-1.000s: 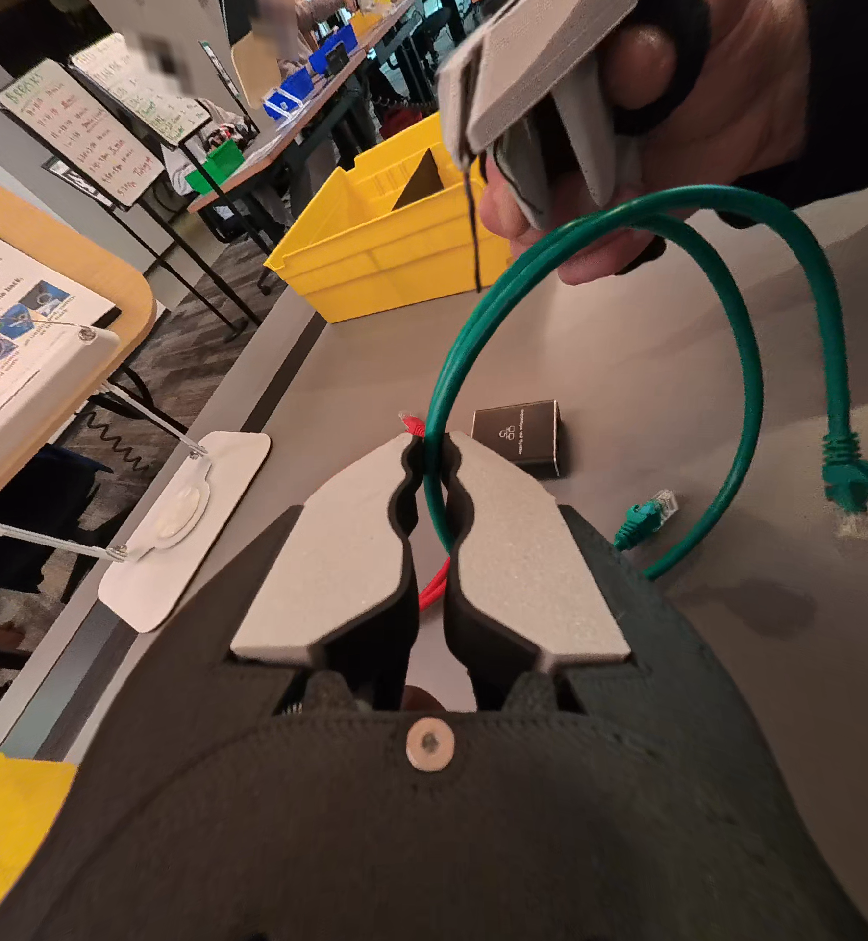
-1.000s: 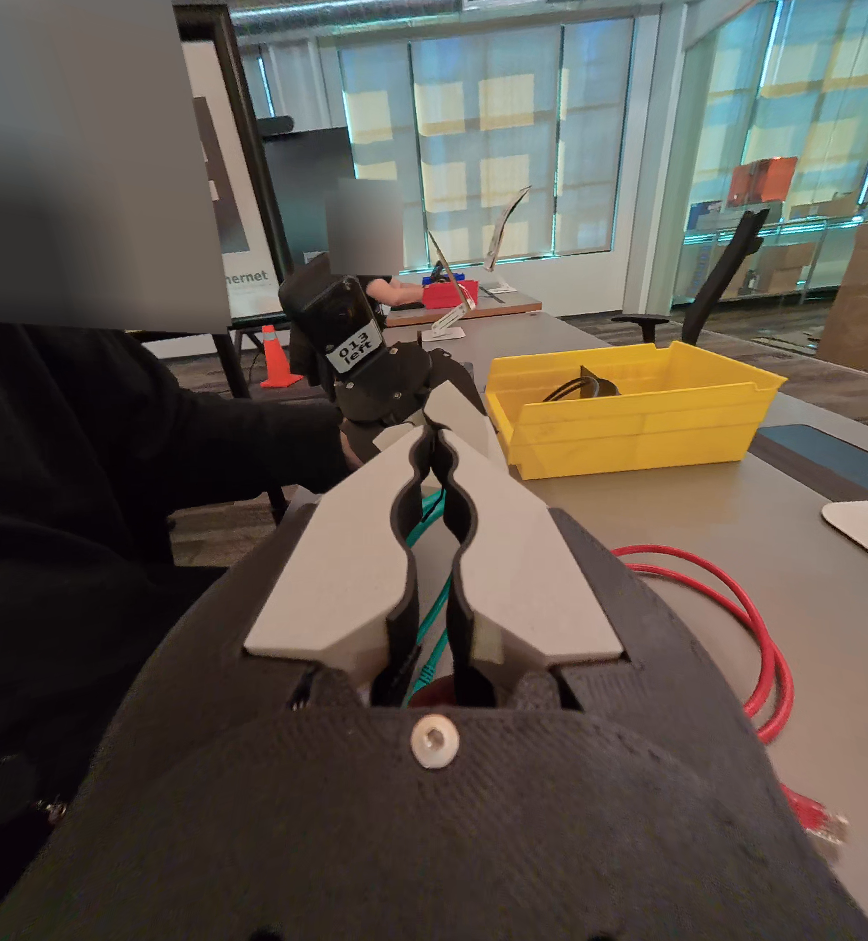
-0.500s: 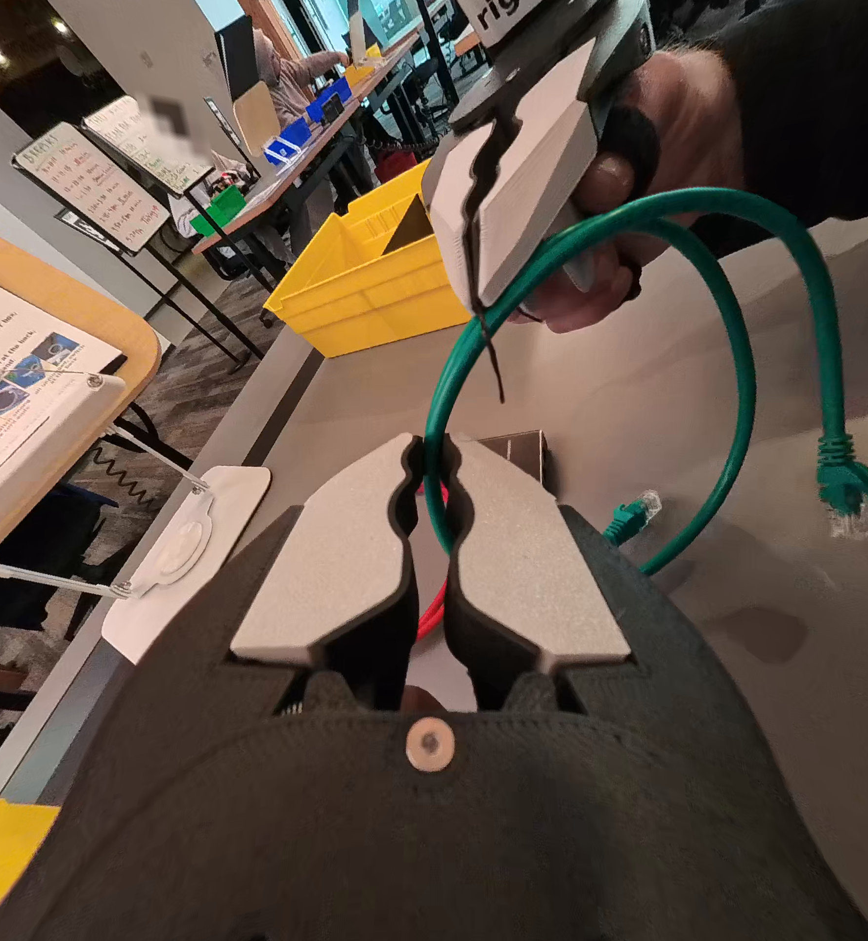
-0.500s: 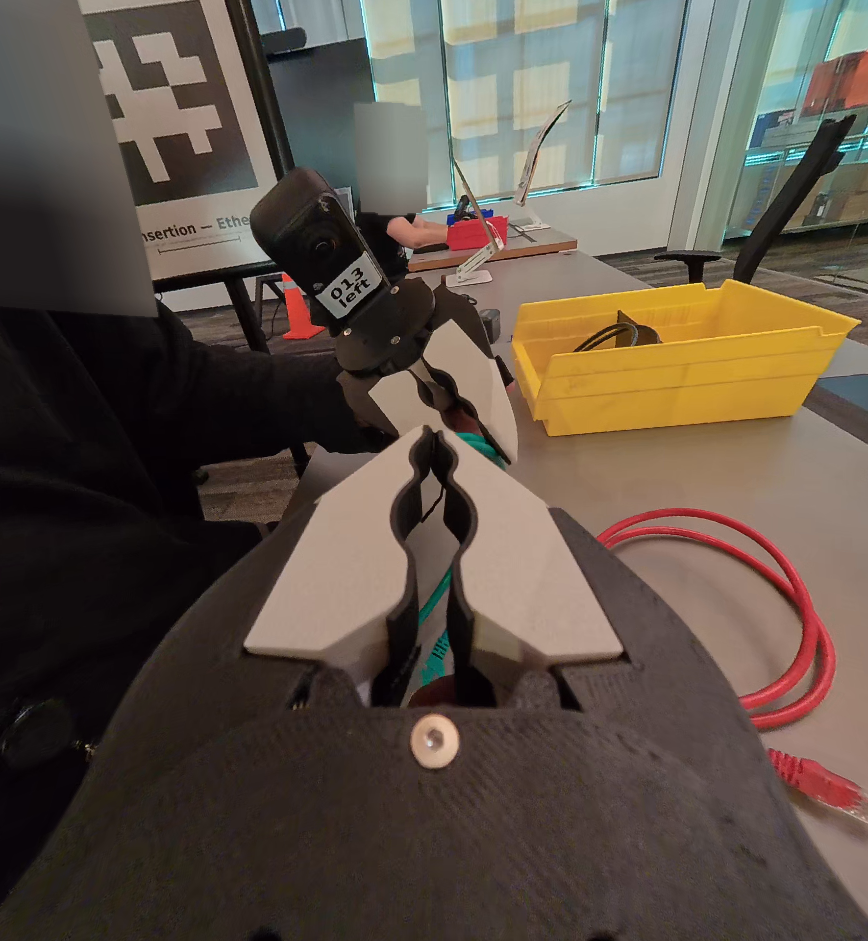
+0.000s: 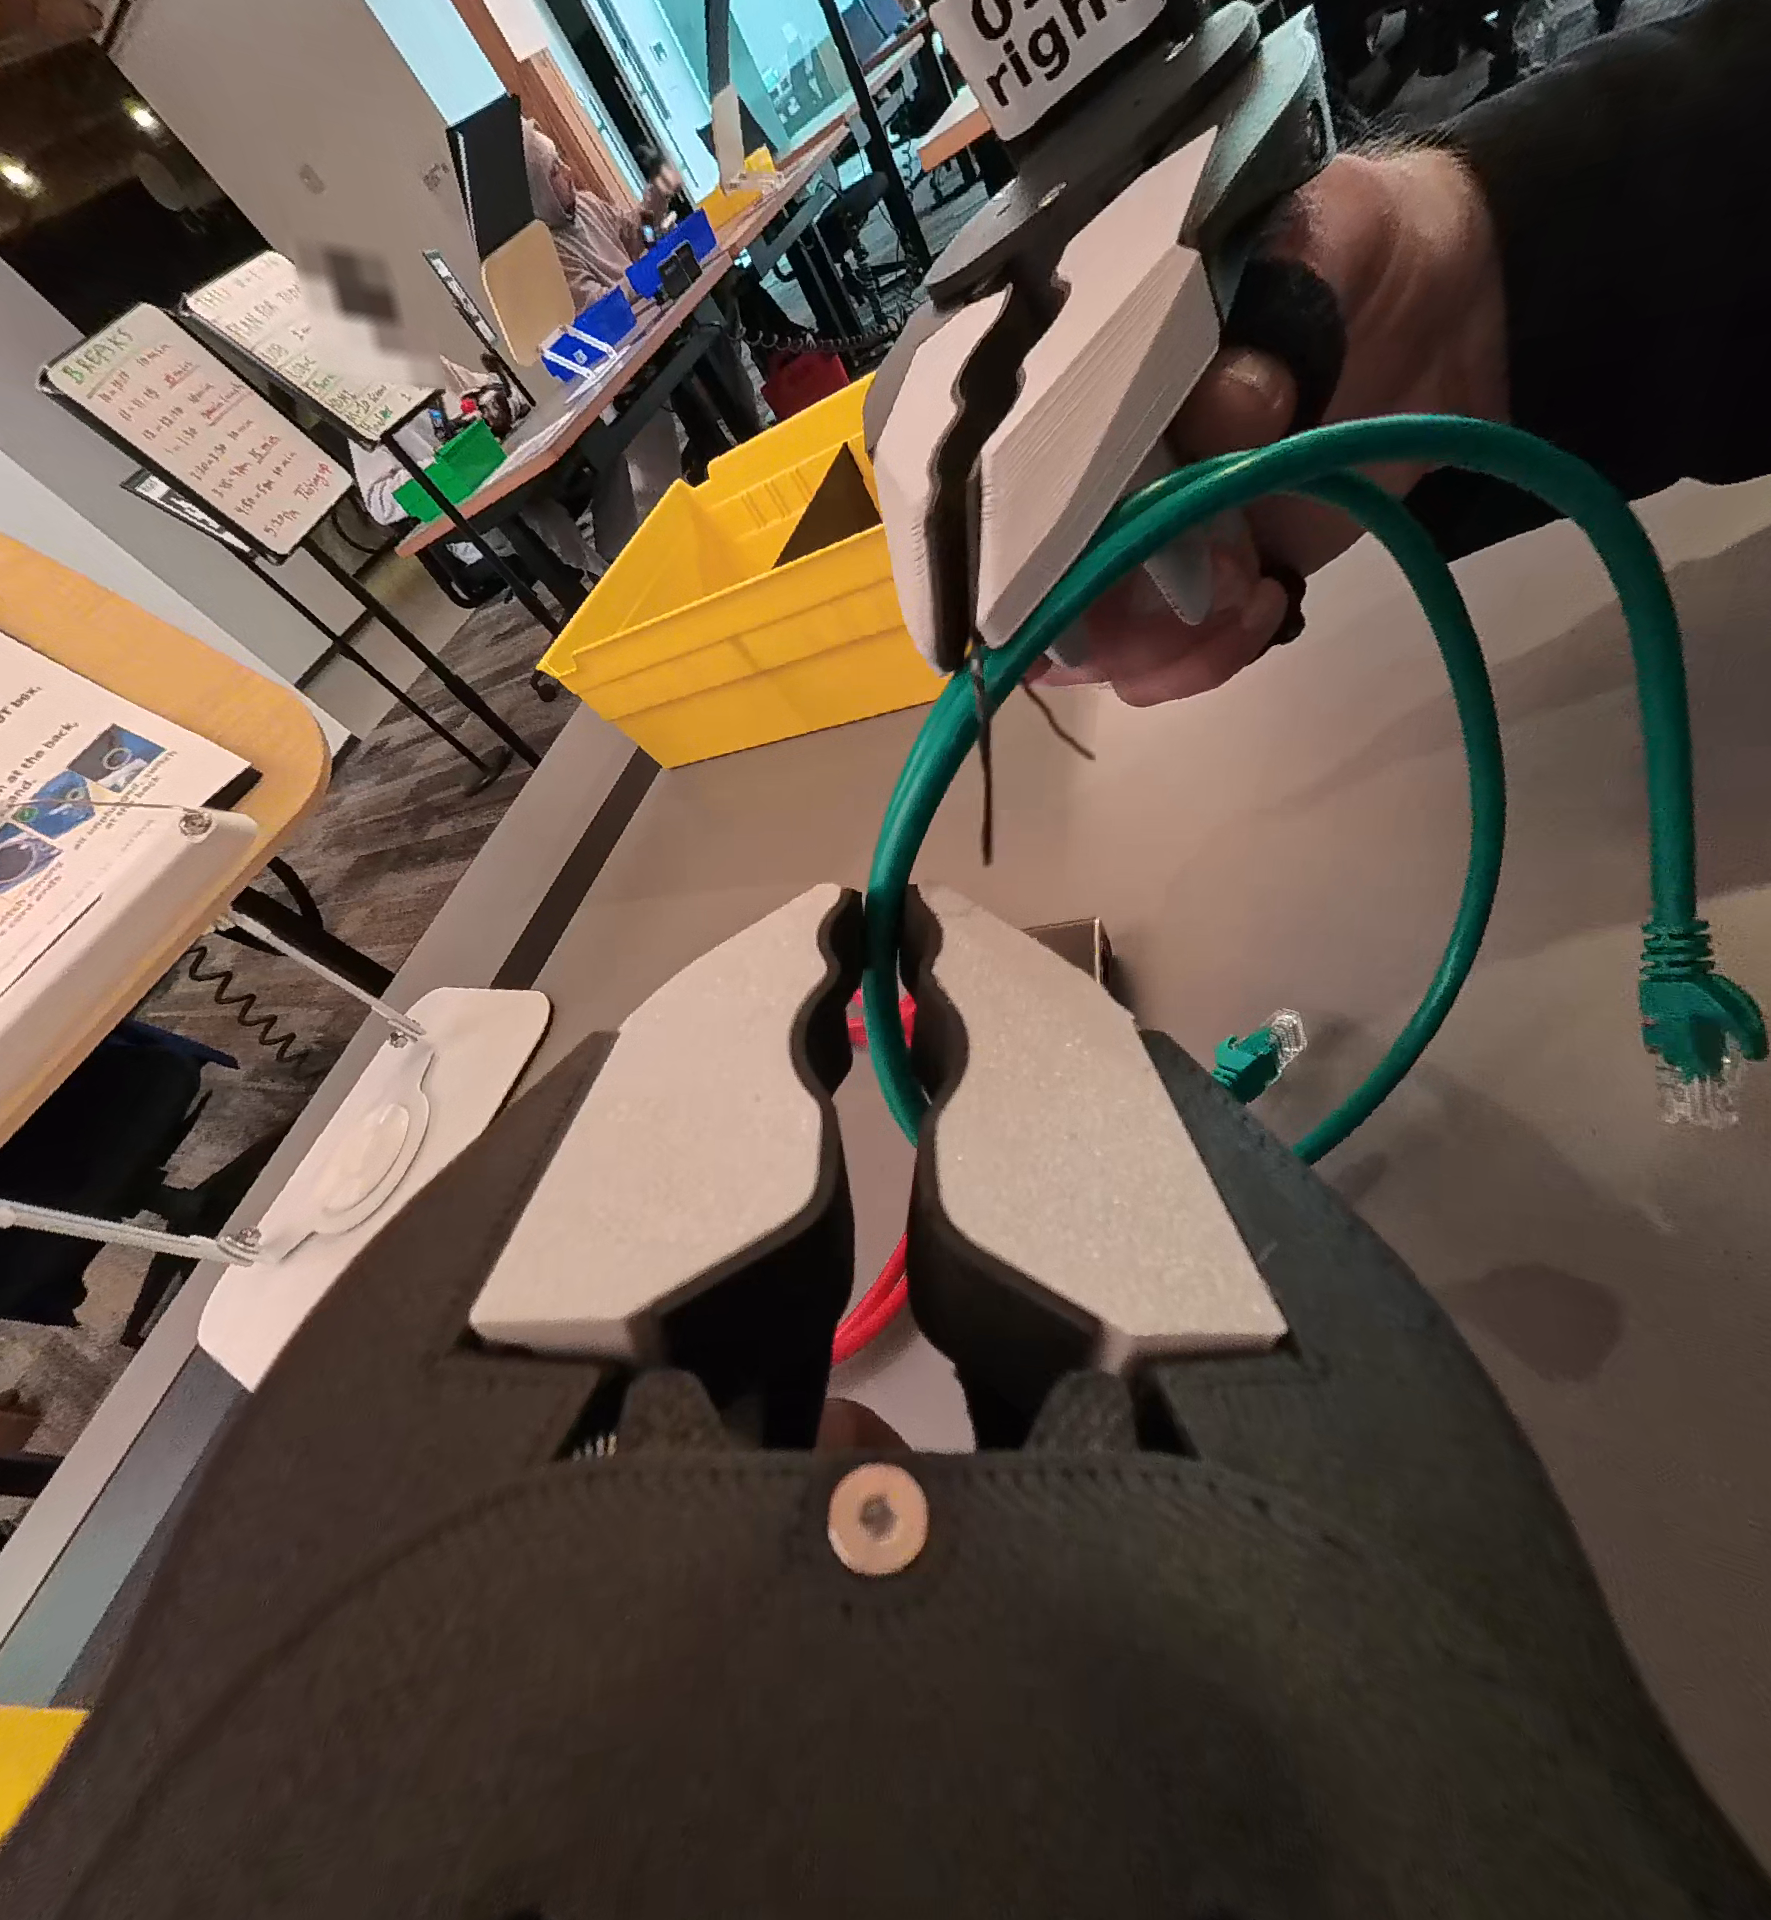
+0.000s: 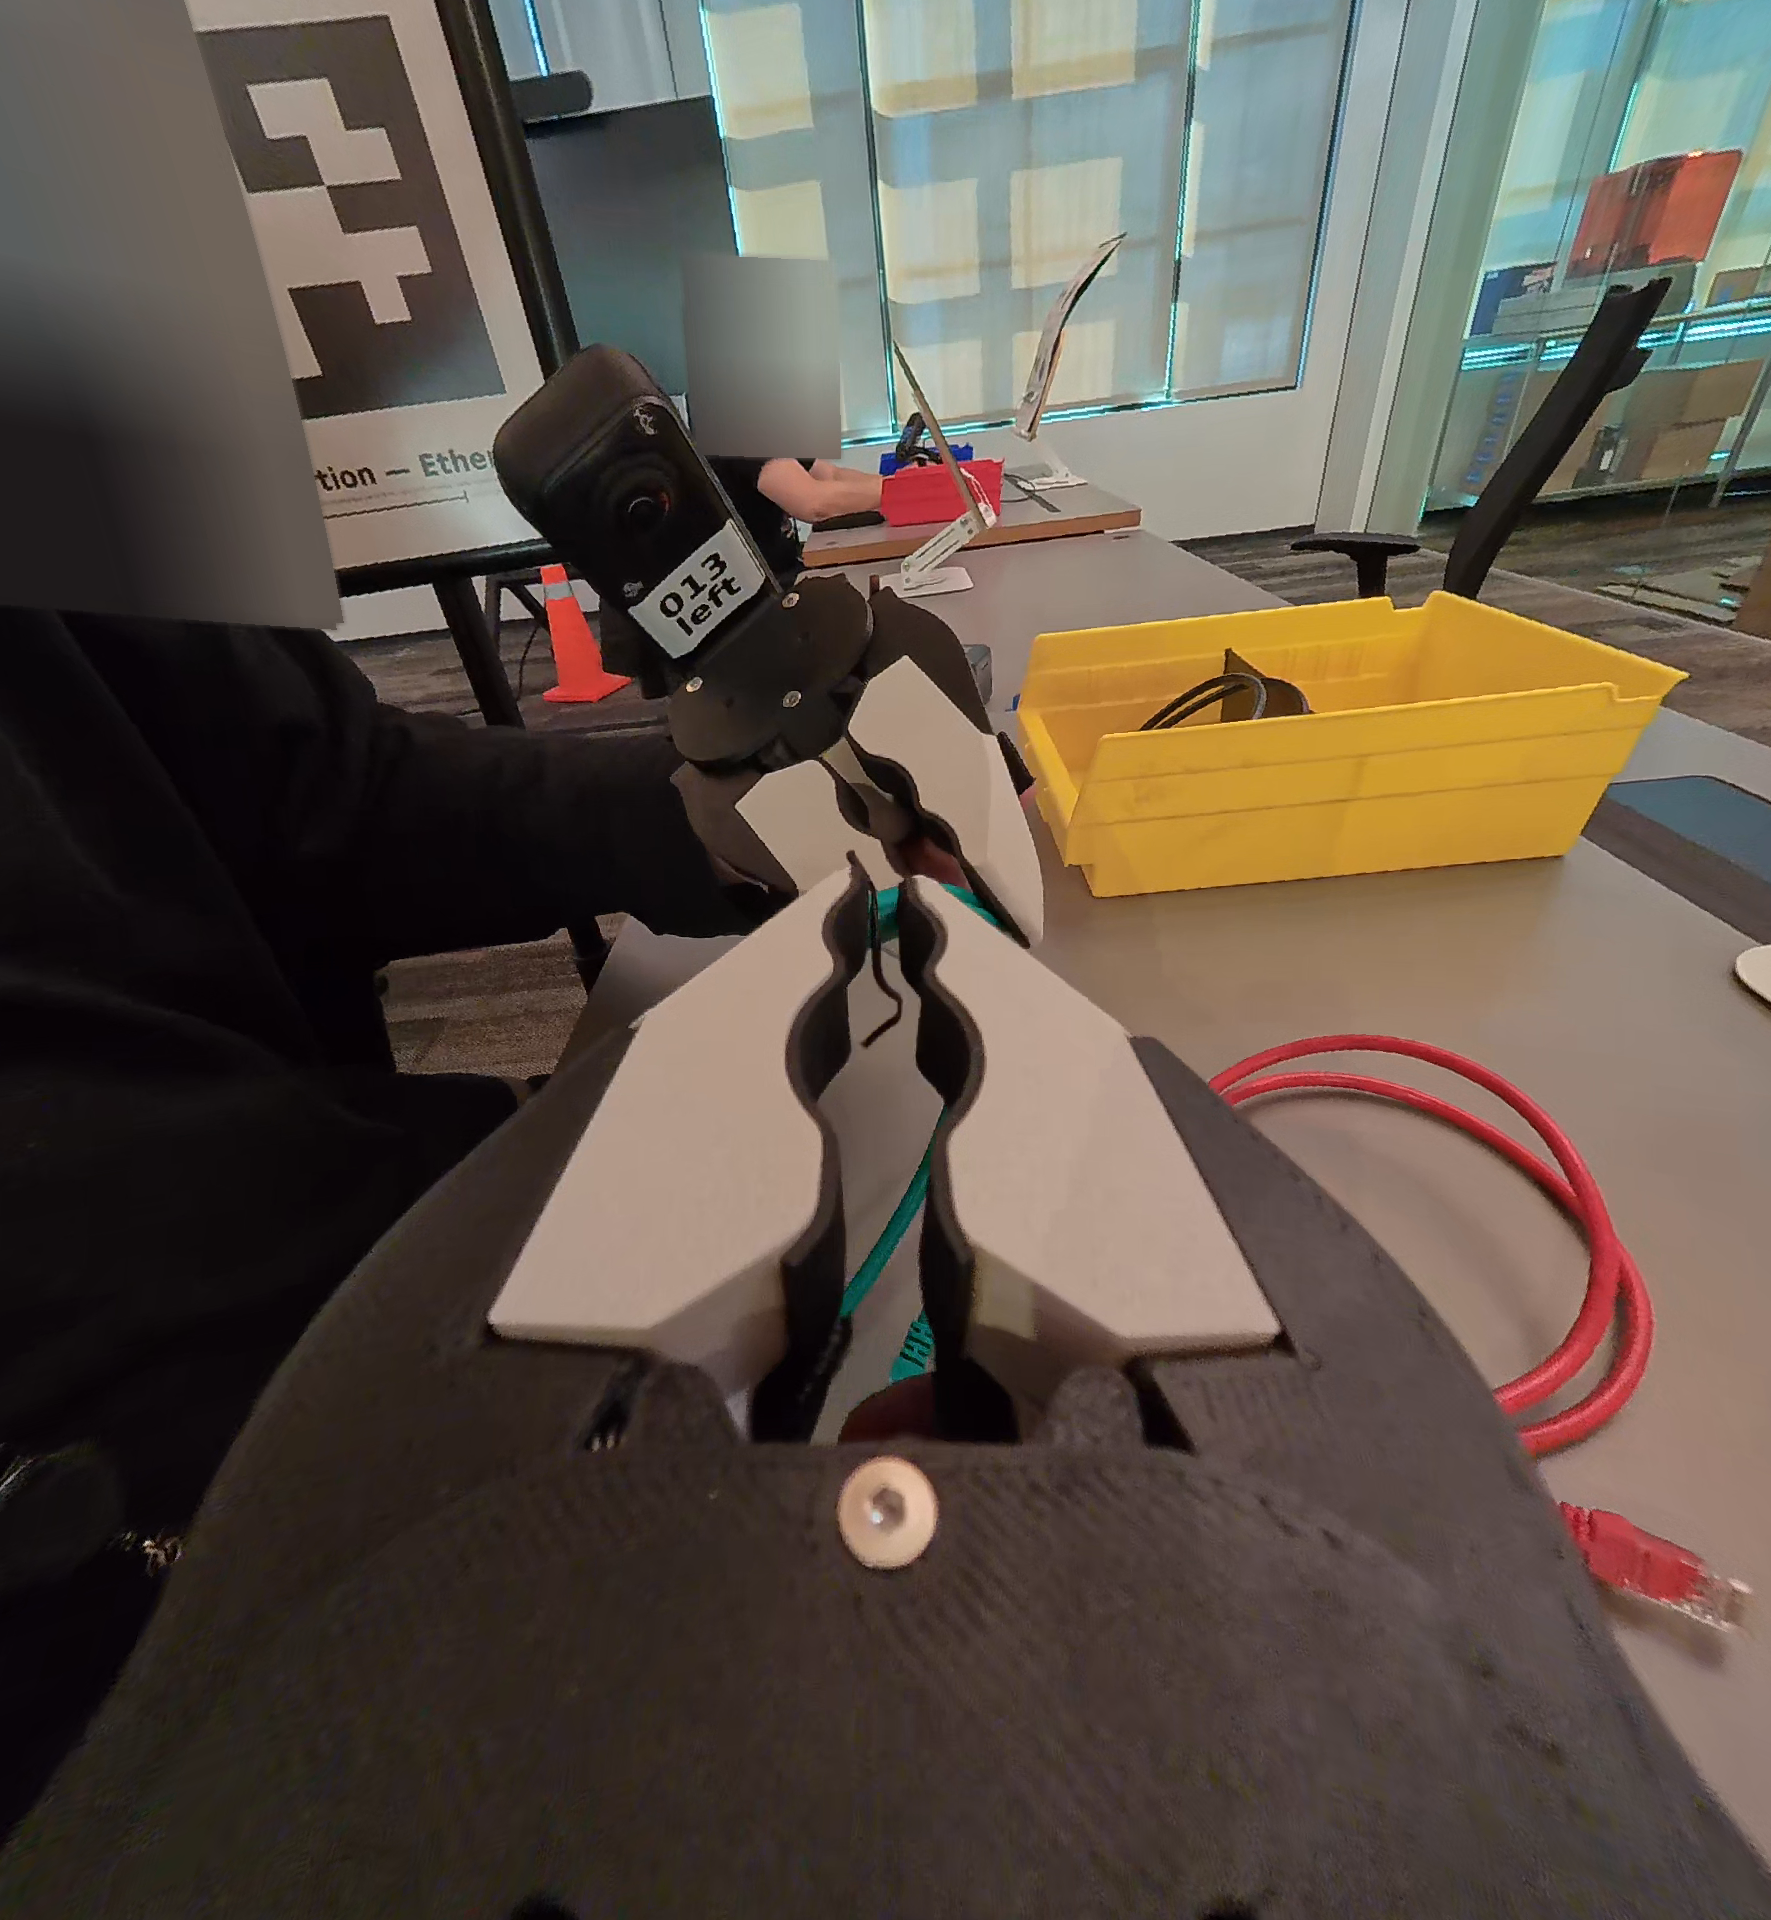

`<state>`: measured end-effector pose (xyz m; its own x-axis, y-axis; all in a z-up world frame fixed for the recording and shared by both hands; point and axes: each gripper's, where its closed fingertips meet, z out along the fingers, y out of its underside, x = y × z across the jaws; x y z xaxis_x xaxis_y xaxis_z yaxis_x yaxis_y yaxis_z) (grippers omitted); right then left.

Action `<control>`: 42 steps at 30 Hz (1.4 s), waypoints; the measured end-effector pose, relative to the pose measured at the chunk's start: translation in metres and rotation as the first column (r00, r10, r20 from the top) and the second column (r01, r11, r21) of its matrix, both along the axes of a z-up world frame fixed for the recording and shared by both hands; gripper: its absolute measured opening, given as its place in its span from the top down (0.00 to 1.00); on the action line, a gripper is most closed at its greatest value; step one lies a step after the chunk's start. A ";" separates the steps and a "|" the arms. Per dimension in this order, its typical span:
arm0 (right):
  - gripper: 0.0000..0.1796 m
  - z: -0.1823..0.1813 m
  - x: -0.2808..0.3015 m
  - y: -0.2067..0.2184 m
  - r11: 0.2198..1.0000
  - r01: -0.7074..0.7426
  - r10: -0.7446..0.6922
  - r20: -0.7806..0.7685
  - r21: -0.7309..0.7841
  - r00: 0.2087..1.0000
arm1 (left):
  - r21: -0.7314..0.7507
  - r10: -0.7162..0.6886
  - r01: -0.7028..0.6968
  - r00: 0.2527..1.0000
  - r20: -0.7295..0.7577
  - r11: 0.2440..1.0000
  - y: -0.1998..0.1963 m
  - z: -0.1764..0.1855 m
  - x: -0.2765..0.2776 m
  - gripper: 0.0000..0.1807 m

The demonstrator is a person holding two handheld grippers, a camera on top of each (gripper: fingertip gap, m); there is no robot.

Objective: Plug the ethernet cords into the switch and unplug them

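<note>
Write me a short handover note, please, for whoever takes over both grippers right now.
Left gripper: jaws shut on the coiled green cord, held above the table.
Right gripper: jaws shut on the black tie that binds the coil.
Red cord: lies coiled on the table, one plug free.
Switch: the dark box just beyond the left gripper, mostly hidden.
Done: green cord picked up.
Left: take the tie off, uncoil, plug both cords into the switch, unplug them. Both green plugs hang free.
</note>
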<state>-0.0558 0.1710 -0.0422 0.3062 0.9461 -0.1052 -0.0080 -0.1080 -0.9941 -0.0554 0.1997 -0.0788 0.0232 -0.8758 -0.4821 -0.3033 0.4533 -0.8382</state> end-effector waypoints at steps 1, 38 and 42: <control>0.99 0.000 0.001 0.000 1.000 0.001 -0.001 -0.001 -0.001 1.000 | -0.001 -0.001 0.001 1.000 0.000 1.000 0.000 0.000 0.001 0.97; 0.88 0.013 0.013 0.009 0.998 0.046 -0.050 -0.116 -0.040 0.992 | -0.004 -0.007 0.007 0.999 0.041 1.000 -0.001 0.005 0.004 0.97; 0.88 0.015 0.014 0.009 0.998 0.049 -0.054 -0.128 -0.041 0.990 | -0.002 -0.007 0.007 0.999 0.040 1.000 -0.001 0.006 0.004 0.96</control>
